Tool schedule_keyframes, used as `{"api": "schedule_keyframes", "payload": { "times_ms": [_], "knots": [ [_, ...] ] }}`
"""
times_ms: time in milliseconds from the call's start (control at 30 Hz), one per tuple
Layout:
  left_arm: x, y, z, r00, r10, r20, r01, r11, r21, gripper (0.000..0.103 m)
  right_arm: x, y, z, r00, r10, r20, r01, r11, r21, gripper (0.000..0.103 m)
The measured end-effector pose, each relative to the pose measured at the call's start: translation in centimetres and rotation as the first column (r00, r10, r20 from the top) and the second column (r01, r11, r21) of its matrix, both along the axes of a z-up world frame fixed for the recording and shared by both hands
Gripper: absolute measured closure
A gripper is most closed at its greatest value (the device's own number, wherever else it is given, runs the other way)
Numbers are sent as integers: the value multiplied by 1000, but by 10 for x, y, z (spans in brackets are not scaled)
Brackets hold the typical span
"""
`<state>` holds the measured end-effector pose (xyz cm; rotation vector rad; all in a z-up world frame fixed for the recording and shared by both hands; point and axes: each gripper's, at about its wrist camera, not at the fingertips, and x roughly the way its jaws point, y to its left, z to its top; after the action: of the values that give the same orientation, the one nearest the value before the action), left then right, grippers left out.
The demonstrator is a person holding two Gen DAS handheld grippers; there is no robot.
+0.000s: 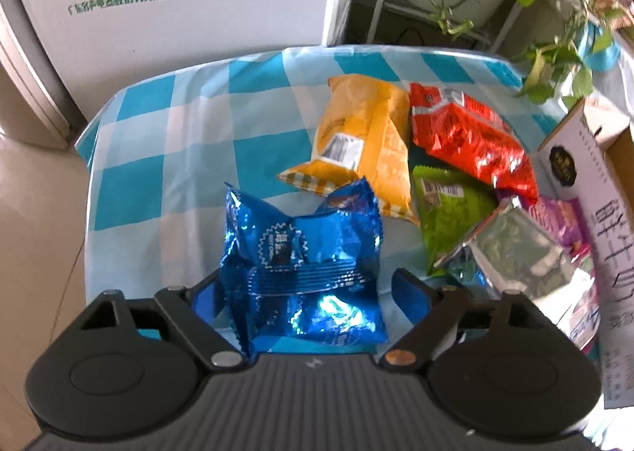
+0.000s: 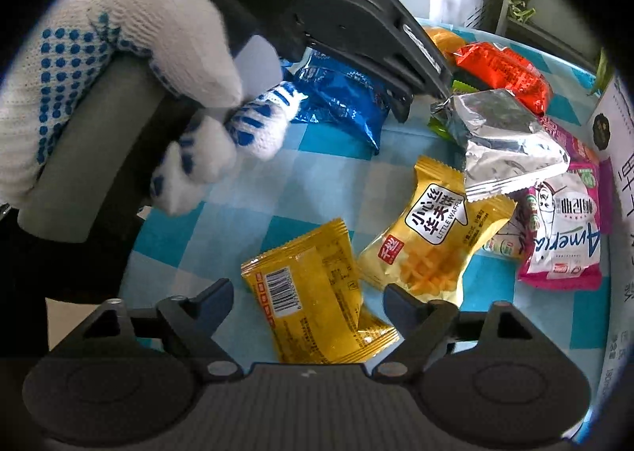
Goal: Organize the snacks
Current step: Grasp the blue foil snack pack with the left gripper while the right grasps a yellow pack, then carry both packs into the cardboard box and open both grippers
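The blue packet [image 1: 301, 265] sits on the checked bench [image 1: 166, 158] between the left tool's [image 1: 307, 284] pads, which flank it; contact can't be told. A yellow packet [image 2: 313, 300] lies between the right tool's [image 2: 309, 300] half-wide jaws, untouched. Yellow, red, green and silver packets [image 1: 511, 241] crowd nearby.

Three yellow packets [image 2: 313, 304], one blue [image 1: 301, 257], red [image 1: 471, 138], green [image 1: 447, 209], silver [image 2: 503, 142].
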<state>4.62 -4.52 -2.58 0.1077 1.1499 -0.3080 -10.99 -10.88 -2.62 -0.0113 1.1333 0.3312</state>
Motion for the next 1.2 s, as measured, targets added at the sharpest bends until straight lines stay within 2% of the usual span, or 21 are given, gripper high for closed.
{"api": "schedule_keyframes", "payload": {
  "times_ms": [100, 133, 267, 533, 667, 867, 1200],
  "knots": [
    [-5, -2, 1, 999, -32, 25, 32, 999, 12, 29, -2, 6, -1, 1000, 23, 16, -22, 999, -37, 29],
    [-7, 0, 2, 999, -36, 29, 36, 999, 0, 31, -3, 7, -1, 999, 33, 27, -31, 998, -51, 35],
    [-9, 9, 7, 999, -24, 24, 25, 998, -51, 35, -3, 6, 1, 1000, 14, 24, -13, 1000, -20, 42],
    [-23, 34, 36, 995, 23, 98, -11, 992, -125, 35, 2, -14, 20, 996, -45, 72, 41, 997, 59, 43],
    [-35, 48, 46, 985, 68, 161, -47, 991, -129, 35, 6, -28, 31, 990, -92, 106, 83, 992, 91, 43],
    [-46, 62, 38, 982, 128, 135, -106, 981, -161, 35, 3, -44, 48, 977, -156, 142, 139, 983, 123, 43],
    [-71, 52, 29, 986, 90, 140, -72, 989, -130, 35, -2, -66, 64, 952, -261, 157, 238, 959, 154, 43]
  ]
}}
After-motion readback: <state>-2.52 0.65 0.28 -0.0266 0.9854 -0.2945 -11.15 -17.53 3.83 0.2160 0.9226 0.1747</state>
